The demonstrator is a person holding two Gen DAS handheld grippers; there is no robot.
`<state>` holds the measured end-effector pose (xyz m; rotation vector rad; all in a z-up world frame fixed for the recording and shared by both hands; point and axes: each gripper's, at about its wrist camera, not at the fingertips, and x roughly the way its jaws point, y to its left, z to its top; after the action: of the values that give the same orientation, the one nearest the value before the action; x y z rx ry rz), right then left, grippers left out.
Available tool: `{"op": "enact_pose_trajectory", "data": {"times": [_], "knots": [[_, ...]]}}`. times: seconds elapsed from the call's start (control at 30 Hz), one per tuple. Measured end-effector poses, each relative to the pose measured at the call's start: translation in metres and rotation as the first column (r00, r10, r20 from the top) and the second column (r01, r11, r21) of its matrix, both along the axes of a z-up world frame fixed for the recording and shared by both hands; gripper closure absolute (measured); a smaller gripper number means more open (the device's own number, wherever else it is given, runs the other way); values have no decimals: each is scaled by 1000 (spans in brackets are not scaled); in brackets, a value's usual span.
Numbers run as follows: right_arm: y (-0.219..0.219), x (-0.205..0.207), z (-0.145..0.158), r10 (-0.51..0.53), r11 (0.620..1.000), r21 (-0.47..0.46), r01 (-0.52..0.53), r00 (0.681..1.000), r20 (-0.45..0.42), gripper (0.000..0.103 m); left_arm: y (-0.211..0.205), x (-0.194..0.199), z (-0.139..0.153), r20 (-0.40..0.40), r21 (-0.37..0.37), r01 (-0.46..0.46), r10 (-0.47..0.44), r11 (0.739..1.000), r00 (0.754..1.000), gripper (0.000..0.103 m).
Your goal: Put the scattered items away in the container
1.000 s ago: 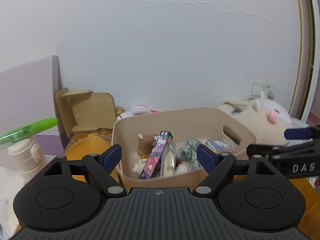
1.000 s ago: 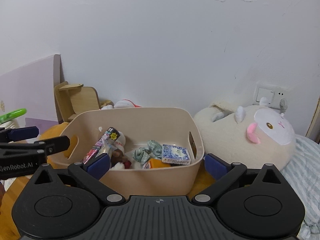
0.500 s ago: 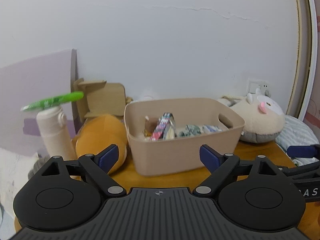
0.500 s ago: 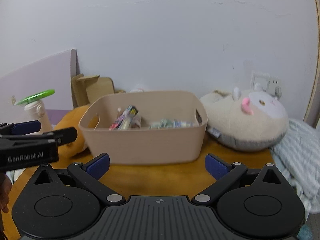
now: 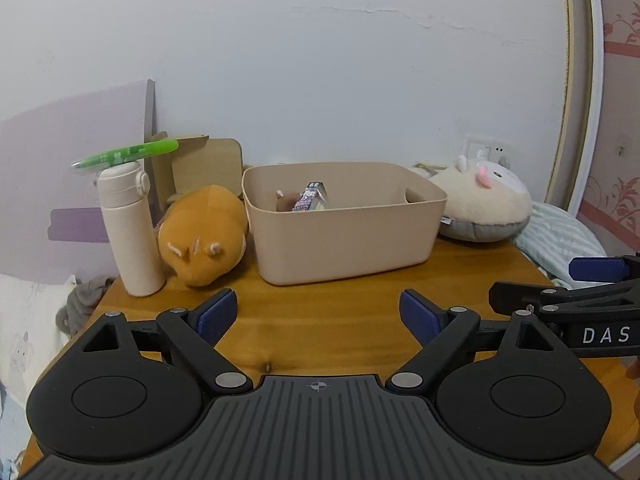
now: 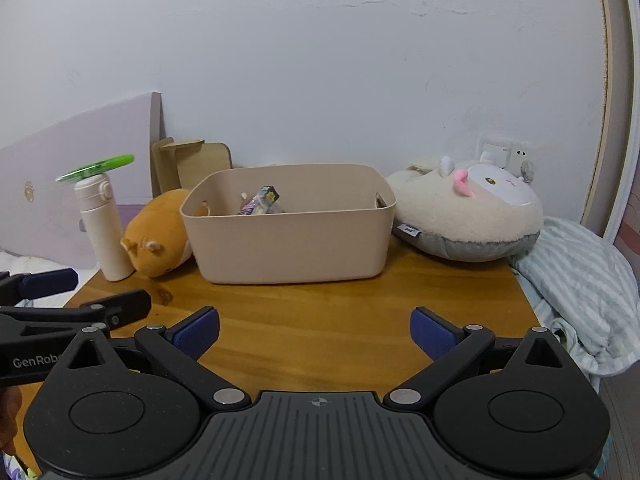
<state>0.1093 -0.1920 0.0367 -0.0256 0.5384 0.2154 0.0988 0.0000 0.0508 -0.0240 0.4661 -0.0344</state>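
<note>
status: container loaded, both tools released, bare counter in front.

the beige container (image 5: 344,236) stands at the far middle of the wooden counter (image 5: 320,328), with a printed packet (image 5: 311,197) and a brown plush item (image 5: 287,200) showing above its rim; deeper contents are hidden by the near wall. the left tool (image 5: 318,314) and the right tool (image 6: 315,334) both hover over the near counter with jaws spread wide and nothing between them. no loose small items are visible on the counter between tools and container. an orange plush (image 5: 202,234) and a white bottle (image 5: 128,228) with a green pen (image 5: 126,154) on its lid stand left of the container, and a cream plush (image 6: 468,214) lies right of it. judgement: the task appears complete or nearly so, unless these neighbouring objects count as scattered items.
</note>
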Motion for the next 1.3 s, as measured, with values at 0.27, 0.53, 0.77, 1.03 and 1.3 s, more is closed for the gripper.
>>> {"op": "enact_pose_trajectory", "data": {"times": [0.27, 0.53, 0.77, 1.03, 1.3], "knots": [[-1, -38, 4, -10, 1000, 6, 10, 1000, 30, 0, -2, -41, 9, 34, 21, -30, 29, 999, 999, 13], [-4, -77, 4, -22, 1000, 11, 21, 999, 48, 0, -11, -73, 13, 55, 53, -48, 45, 997, 998, 13], [-10, -97, -1, -29, 999, 14, 29, 999, 30, 0, -11, -99, 14, 59, 40, -46, 44, 998, 997, 13], [-9, -108, -7, -36, 999, -21, 36, 999, 16, 0, -12, -114, 6, 24, 33, -44, 43, 998, 999, 13], [-11, -108, -14, -42, 999, -14, 42, 999, -5, 0, -7, -118, 3, 15, 26, -56, 56, 998, 998, 13]]}}
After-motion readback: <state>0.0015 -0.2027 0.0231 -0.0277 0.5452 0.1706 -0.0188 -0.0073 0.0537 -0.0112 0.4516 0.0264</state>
